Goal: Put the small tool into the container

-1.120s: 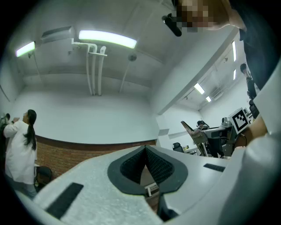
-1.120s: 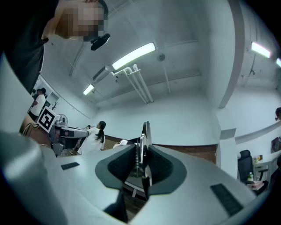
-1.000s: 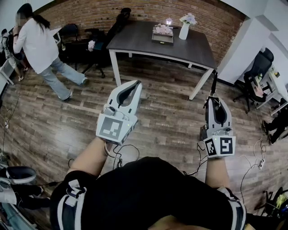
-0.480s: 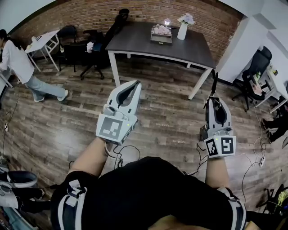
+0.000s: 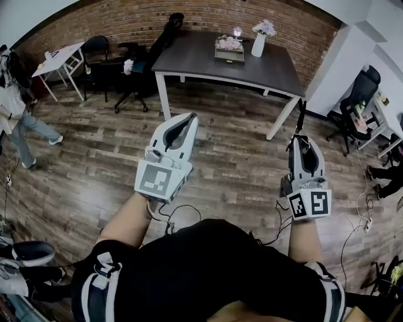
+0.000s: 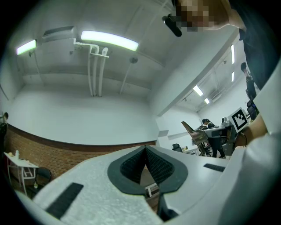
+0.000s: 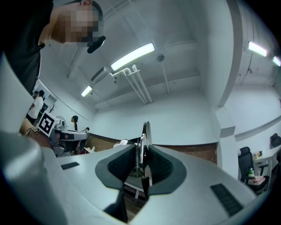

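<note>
table (image 5: 208, 58): dark top, white legs | wall (image 5: 126, 22): red brick | left hand-held gripper (image 5: 190, 117): white

A white vase (image 5: 258, 44) stands on the dark table (image 5: 201, 60) by the brick wall (image 5: 126, 22).

This is an open office or studio workroom. A red brick wall (image 5: 208, 16) closes the far side, and worn wood-plank flooring (image 5: 82, 176) runs across the room. At the middle stands a dark rectangular tabletop on white legs (image 5: 201, 63), carrying a white vase of flowers (image 5: 258, 43). Black swivel office chairs stand at the back left (image 5: 135, 69) and beside a cluttered desk at the right (image 5: 362, 94), and a small white desk (image 5: 60, 60) sits in the far left corner. Loose cables and a white power strip (image 5: 367, 227) lie on the floor. Long fluorescent tube lights (image 6: 109, 40) hang from a plain white ceiling.
</note>
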Action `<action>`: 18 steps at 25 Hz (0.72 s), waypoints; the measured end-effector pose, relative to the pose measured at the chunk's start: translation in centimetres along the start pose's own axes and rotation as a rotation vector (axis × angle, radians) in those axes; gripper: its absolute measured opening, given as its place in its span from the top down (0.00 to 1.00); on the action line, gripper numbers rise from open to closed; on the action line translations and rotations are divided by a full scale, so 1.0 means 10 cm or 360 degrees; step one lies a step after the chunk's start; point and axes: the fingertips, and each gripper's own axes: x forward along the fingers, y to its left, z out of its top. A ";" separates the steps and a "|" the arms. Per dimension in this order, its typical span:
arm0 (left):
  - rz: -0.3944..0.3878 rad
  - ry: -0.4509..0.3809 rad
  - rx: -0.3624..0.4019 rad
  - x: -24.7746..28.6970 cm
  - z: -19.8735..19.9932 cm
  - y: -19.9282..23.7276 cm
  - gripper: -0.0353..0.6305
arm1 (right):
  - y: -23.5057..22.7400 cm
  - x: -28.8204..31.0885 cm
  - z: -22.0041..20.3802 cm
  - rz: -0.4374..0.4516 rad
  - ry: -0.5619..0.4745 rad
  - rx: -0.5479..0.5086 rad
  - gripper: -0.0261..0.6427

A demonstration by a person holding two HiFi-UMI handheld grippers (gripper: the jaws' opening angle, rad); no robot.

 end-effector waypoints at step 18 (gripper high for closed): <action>-0.0016 0.0043 -0.0069 -0.17 -0.24 0.21 0.93 | 0.31 0.10 -0.11 0.0050 0.0089 -0.0037 0.83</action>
